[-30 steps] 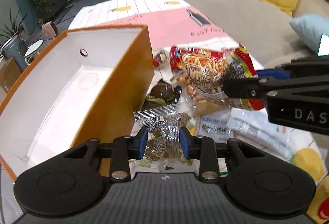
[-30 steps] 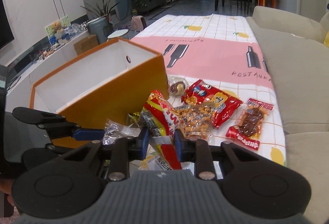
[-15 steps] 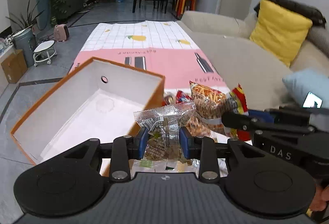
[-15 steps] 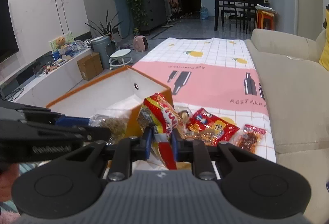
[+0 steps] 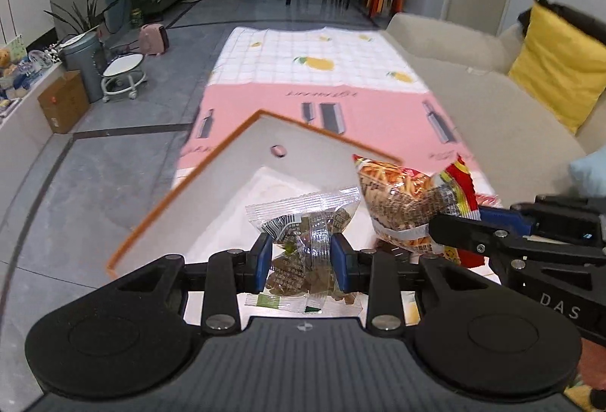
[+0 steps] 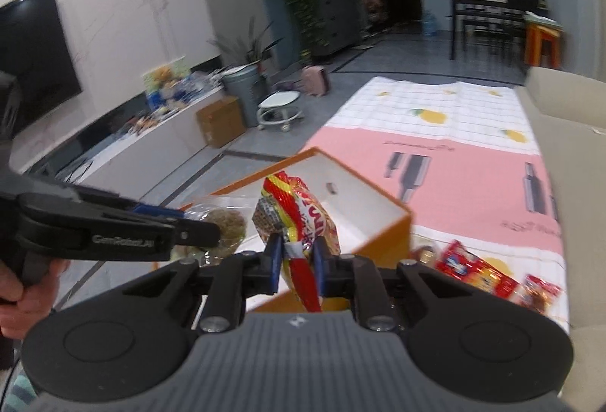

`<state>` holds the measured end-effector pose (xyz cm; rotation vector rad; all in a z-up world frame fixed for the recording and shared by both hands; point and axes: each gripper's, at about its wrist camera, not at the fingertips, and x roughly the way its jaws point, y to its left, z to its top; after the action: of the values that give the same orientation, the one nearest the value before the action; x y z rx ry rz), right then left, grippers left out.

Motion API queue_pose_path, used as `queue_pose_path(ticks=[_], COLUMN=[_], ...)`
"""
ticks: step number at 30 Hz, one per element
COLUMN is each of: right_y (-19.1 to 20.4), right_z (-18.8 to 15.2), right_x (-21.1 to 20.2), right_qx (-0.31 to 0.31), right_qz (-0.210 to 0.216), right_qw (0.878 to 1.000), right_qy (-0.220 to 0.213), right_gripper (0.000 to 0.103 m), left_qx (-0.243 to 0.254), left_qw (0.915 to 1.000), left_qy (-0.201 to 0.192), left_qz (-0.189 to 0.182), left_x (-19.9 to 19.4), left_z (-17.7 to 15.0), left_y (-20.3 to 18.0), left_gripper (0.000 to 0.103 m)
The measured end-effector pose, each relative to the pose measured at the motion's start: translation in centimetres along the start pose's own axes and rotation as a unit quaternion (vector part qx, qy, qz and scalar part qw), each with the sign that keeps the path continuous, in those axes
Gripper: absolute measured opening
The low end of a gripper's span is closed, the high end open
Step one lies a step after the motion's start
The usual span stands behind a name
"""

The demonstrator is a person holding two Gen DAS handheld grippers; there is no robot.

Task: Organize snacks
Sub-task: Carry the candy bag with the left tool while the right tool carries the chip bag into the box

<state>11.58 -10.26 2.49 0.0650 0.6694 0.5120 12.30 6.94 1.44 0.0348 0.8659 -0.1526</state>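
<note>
1. Through my left wrist view, the left gripper (image 5: 302,262) sits at lower centre, its blue pads pressed on a clear plastic packet of brown snack pieces (image 5: 303,245); the packet hangs above the near white inside of the orange open-topped cardboard box (image 5: 212,166).
2. In that same view the right gripper (image 5: 454,222) reaches in from the right edge, clamped on a red-and-yellow crinkled bag of stick snacks (image 5: 413,200), which sits at the box's right corner in the frame.
3. My right wrist view shows what the first cannot: the right gripper (image 6: 298,260) has just been closing, its jaws now narrow and pinching the red-and-yellow crinkled bag (image 6: 295,219) by its lower part, with the bag standing upright in front of the orange box (image 6: 382,234).
4. Only this view shows the person's hand (image 6: 22,283) at the left edge gripping the left tool's handle, and the left gripper (image 6: 206,232) from the side with the clear packet (image 6: 225,220) blurred at its tip.
5. Only here do I also see loose red snack packets (image 6: 477,272) lying on the pink-and-white patterned tablecloth (image 6: 473,192), lower right of the box.
6. The left view alone shows the beige sofa (image 5: 492,109) with a yellow cushion (image 5: 556,67) at upper right.
</note>
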Motion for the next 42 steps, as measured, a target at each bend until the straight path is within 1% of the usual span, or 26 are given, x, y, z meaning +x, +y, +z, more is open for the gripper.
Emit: queue_pose_path(ticks=[4,7,13,19,27,31,35,38,41,42], right_y=[1.8,2.8,4.1,4.8,5.4,5.5,5.7,5.7,5.6,5.8], right_z=[1.1,1.4,0.8,0.4,-0.4,-0.8,-0.8,-0.3,0.0,0.0], right_x=[3.3,6.3,10.5,12.9,15.3,16.2,16.5,16.8,16.9,16.4], right_qx=[-0.016,-0.036,-0.068,-0.075,-0.07,-0.068,-0.072,-0.07,-0.075,-0.075], right_qz=[0.017,0.016,0.013,0.021,0.033,0.026,0.024,0.022,0.016,0.016], right_qw=[0.999,0.996,0.989,0.981,0.972,0.968,0.967,0.967,0.968,0.969], right_qy=[0.039,0.078,0.132,0.175,0.223,0.239,0.242,0.243,0.238,0.236], right_gripper=[0.013,0.013,0.013,0.013,0.013,0.014,0.015,0.02,0.021,0.024], left_qx=[0.019,0.037,0.068,0.1,0.124,0.124,0.125,0.129,0.13,0.131], left_qw=[0.9988,0.9967,0.9916,0.9853,0.9776,0.9753,0.9732,0.9725,0.9735,0.9736], left_qy=[0.041,0.064,0.102,0.132,0.164,0.177,0.186,0.185,0.177,0.176], left_qz=[0.019,0.033,0.042,0.041,0.044,0.048,0.053,0.058,0.063,0.063], left_x=[2.2,3.9,6.6,8.7,10.5,11.1,11.3,11.3,11.0,10.8], left_z=[0.1,-0.1,-1.0,-2.0,-2.5,-2.5,-2.6,-2.6,-2.3,-2.2], left_y=[1.6,2.6,3.9,4.4,4.7,4.9,5.0,4.8,4.8,4.8], left_gripper=[0.037,0.037,0.037,0.037,0.037,0.037,0.038,0.036,0.036,0.037])
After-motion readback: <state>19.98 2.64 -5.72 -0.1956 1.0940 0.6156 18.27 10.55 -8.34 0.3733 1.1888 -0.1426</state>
